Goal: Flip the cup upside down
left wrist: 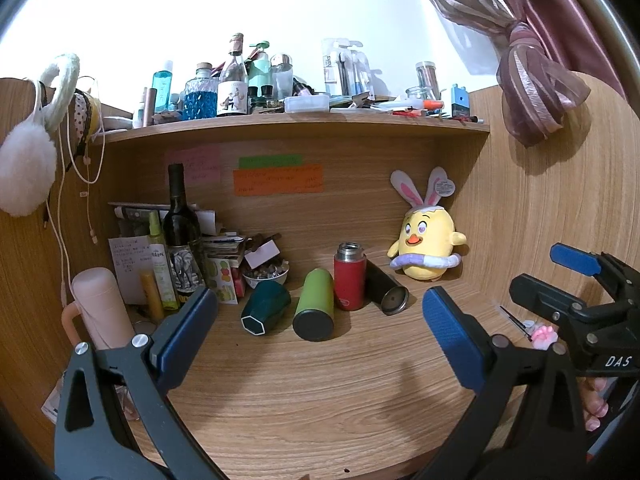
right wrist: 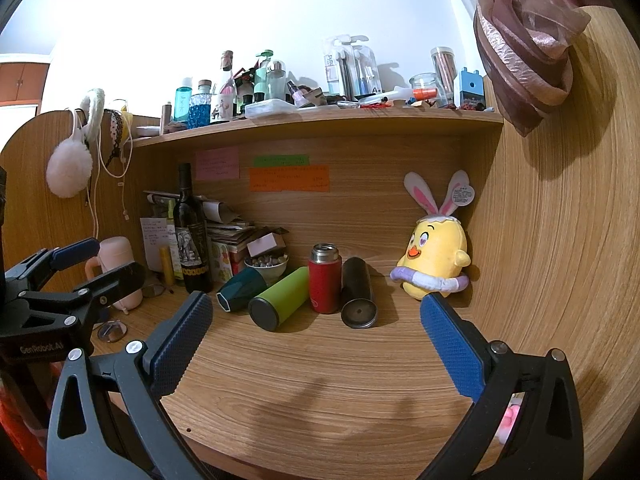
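Note:
Several cups stand or lie at the back of the wooden desk [left wrist: 320, 392]. A red cup [left wrist: 349, 278] [right wrist: 325, 279] stands upright with its mouth open at the top. A dark green cup [left wrist: 266, 307] [right wrist: 241, 289], a light green cup [left wrist: 315, 310] [right wrist: 282, 297] and a black cup [left wrist: 387, 289] [right wrist: 357, 293] lie on their sides beside it. My left gripper [left wrist: 320, 320] is open and empty, well in front of the cups. My right gripper [right wrist: 316, 320] is open and empty too, also short of them; it shows at the right of the left wrist view [left wrist: 560, 276].
A yellow chick plush [left wrist: 428, 246] [right wrist: 438, 260] sits right of the cups. A wine bottle [left wrist: 180, 232], a bowl [left wrist: 266, 274], papers and a pink cup [left wrist: 104, 308] crowd the left. The cluttered shelf [left wrist: 296, 124] overhangs. A wooden side wall [right wrist: 560, 240] closes the right.

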A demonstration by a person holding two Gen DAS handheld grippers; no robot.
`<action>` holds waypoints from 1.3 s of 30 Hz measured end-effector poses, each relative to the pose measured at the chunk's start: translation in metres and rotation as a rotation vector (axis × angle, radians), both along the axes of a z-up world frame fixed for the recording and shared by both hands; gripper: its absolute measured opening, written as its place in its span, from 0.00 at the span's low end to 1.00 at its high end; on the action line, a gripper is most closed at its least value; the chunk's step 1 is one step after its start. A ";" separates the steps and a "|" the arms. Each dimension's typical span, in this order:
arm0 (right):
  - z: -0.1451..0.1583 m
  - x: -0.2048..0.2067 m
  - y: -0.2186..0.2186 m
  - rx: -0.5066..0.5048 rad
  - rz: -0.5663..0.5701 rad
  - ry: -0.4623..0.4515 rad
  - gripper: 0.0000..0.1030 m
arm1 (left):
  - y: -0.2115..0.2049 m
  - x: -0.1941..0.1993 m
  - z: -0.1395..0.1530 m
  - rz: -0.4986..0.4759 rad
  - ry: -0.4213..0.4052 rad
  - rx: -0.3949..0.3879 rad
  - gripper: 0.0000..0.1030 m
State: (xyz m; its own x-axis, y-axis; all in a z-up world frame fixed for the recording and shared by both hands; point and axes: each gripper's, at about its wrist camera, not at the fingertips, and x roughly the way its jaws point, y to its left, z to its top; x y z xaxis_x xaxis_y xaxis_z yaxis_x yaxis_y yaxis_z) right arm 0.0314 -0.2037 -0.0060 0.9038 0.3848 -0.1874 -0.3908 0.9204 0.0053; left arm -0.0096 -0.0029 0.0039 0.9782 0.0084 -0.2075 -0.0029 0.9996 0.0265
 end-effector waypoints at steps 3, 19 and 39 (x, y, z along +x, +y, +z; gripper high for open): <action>0.000 0.000 0.000 0.000 0.000 0.001 1.00 | 0.000 0.000 0.000 0.000 0.001 -0.001 1.00; 0.000 0.001 -0.001 0.001 0.001 0.001 1.00 | 0.001 0.000 0.000 0.007 0.000 0.001 1.00; 0.003 0.025 0.004 0.016 -0.005 0.033 1.00 | 0.002 0.024 -0.001 -0.014 0.032 0.022 1.00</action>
